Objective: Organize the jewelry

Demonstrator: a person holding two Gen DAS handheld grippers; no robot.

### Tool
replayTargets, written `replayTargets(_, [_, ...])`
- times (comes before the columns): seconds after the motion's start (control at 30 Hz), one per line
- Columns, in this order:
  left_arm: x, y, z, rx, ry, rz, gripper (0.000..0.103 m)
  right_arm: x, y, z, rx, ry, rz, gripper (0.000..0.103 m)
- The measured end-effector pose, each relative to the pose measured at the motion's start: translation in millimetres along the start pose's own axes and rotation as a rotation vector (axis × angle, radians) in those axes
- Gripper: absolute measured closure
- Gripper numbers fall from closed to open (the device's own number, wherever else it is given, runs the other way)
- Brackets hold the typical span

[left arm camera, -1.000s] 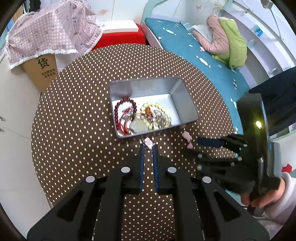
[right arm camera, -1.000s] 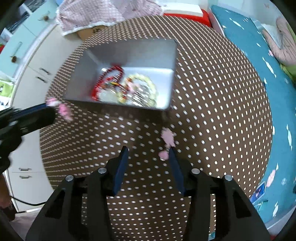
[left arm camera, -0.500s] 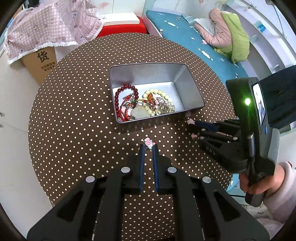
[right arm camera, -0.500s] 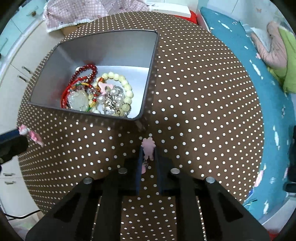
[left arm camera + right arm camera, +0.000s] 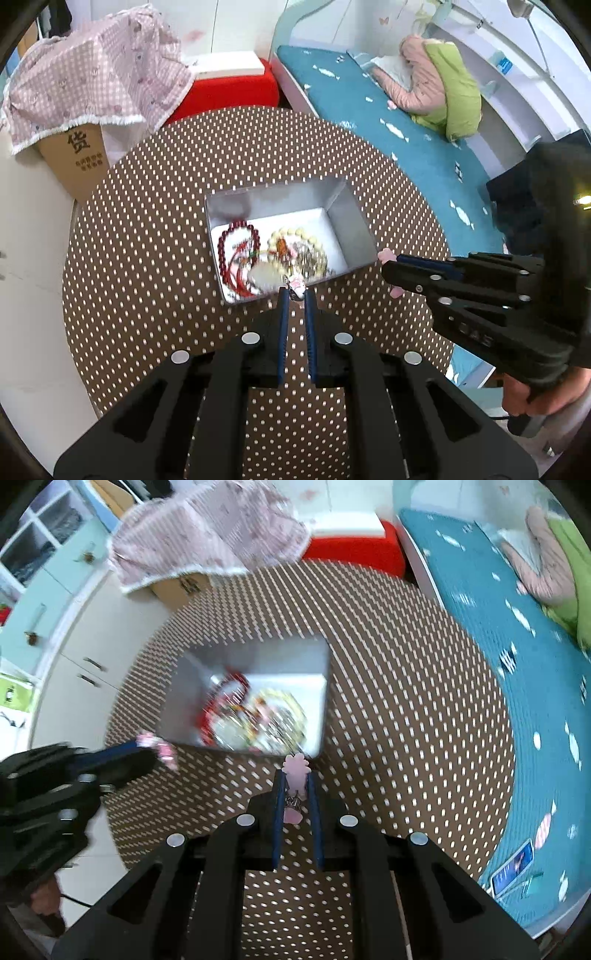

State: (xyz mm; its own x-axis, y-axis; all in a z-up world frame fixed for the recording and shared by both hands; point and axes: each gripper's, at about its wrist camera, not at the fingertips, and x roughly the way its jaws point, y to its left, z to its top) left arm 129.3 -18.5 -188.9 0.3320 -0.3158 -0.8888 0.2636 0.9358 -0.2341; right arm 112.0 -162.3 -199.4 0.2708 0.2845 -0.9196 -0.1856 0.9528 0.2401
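On the far left, a pink checked cloth [image 5: 92,77] is lying over a cardboard box [image 5: 79,155] on the floor. Beside it, a red box [image 5: 225,92] is carrying a white slab on top.

The round bench [image 5: 147,229] with a brown cloth and white dots is filling the middle. A grey metal tray [image 5: 354,225] is sitting on it, a little far of the centre. Inside the tray, a dark red bead bracelet [image 5: 227,245] is lying at the left, and a cream bead bracelet [image 5: 295,243] is lying at the right with more pieces; these are blurred, so I cannot name them surely.

The left gripper [image 5: 295,295] is hovering at the near edge of the tray. Its fingers [image 5: 282,314] are pressed almost together, pinching a small pink and white charm [image 5: 297,286] at the tips.

To the right, the right gripper [image 5: 295,775] is reaching toward the near right corner of the tray. Its fingers [image 5: 279,797] are pinching a pink flower-shaped charm [image 5: 295,768], which is sticking out past the tips, with a small pink piece hanging under it on a short chain.

On the far right, a teal bed [image 5: 388,122] is carrying a pink and green jacket [image 5: 439,85].
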Motion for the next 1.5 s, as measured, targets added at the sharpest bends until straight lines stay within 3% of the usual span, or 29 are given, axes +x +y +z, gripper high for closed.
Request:
replayTargets(0.3, [0,3,24,-0.032,-0.02,0.009,0.093,-6,21,44,-0.069,-0.069,0.058,0.089])
replayTargets(0.47, [2,4,26,-0.035,-0.004,0.033,0.085,-8,23,45,-0.077,-0.066,0.045,0.072])
replayTargets(0.6, [-5,4,23,-0.036,-0.012,0.047,0.07,-19,22,38,-0.053,-0.074,0.026,0.069])
replayTargets(0.73, [-24,0,18,-0.031,-0.021,0.061,0.065,-39,23,29,-0.023,-0.105,-0.002,0.059])
replayTargets(0.8, [-37,-3,16,-0.02,-0.044,0.077,0.061,-50,26,25,-0.008,-0.131,-0.017,0.048])
replayTargets(1.07, [-108,-12,10,-0.027,-0.169,0.131,0.042,-114,42,9,0.029,-0.269,-0.094,0.018])
replayTargets(1.2, [-143,-26,10,-0.027,-0.239,0.175,0.037,-141,48,8,0.006,-0.328,-0.096,0.012])
replayTargets(1.5, [-207,-64,0,-0.053,-0.399,0.261,0.026,-204,55,-2,-0.09,-0.47,-0.069,0.008])
